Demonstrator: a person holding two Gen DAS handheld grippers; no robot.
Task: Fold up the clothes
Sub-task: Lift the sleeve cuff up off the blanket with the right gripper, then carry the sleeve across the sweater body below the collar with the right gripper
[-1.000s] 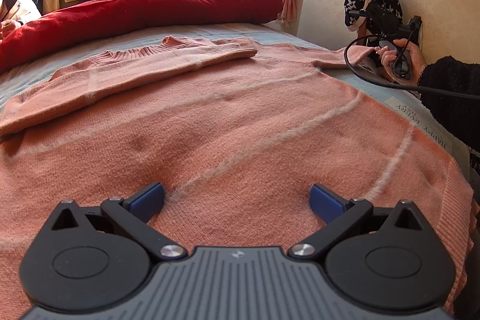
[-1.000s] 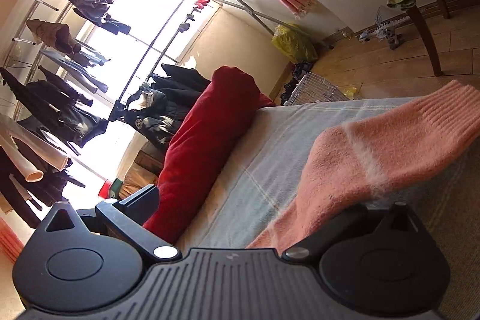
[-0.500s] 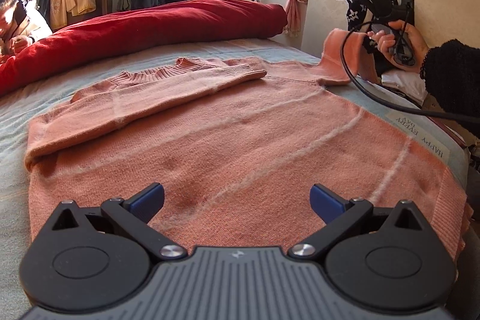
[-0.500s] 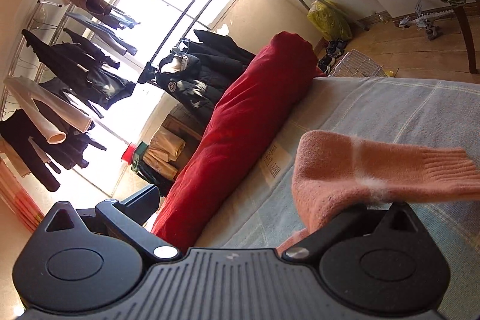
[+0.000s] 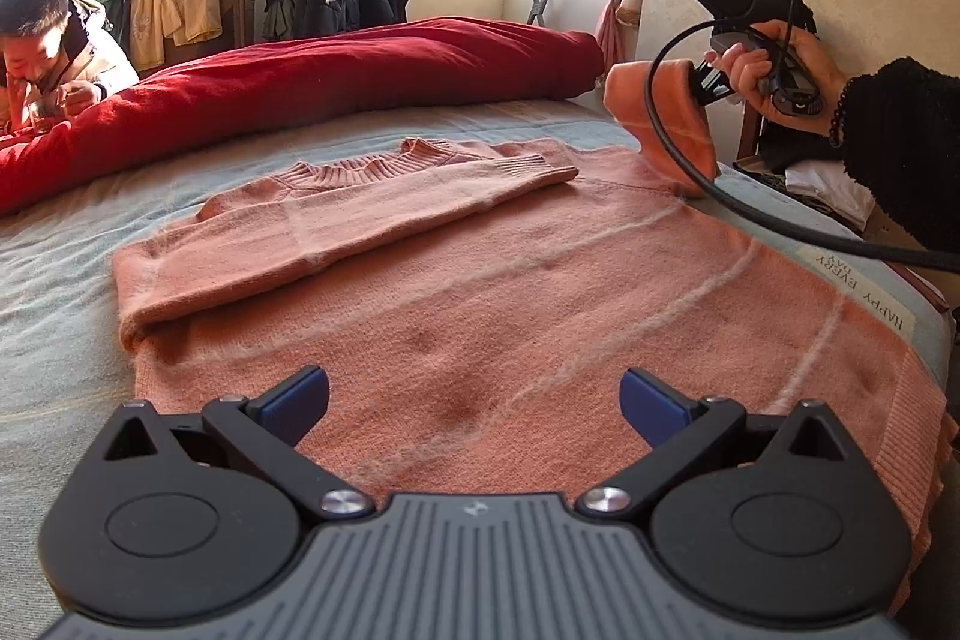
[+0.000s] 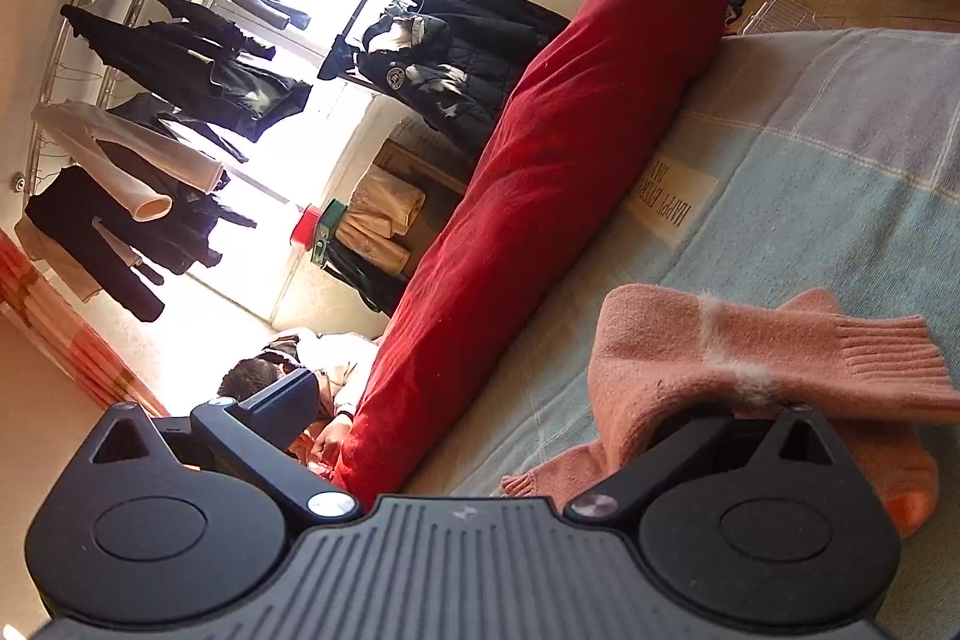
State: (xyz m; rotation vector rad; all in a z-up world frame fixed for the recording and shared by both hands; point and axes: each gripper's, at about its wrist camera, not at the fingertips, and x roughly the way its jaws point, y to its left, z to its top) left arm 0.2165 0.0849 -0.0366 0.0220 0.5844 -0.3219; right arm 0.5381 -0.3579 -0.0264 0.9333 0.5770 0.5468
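While the pink sweater (image 5: 480,280) is lying flat on the bed (image 5: 72,280) with one sleeve folded across its chest, the left gripper (image 5: 474,400) is hovering over the hem, fingers spread wide. The right gripper (image 6: 480,400) is lifting the other sleeve (image 6: 750,352) — draped over one finger; whether it is pinching, I cannot tell.

Pink sleeve (image 6: 750,364) drapes over, perhaps hooked on, one of the right gripper (image 6: 480,400) fingers.

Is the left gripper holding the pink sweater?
No, the left gripper is open, its blue fingertips spread wide apart above the pink sweater with nothing between them.
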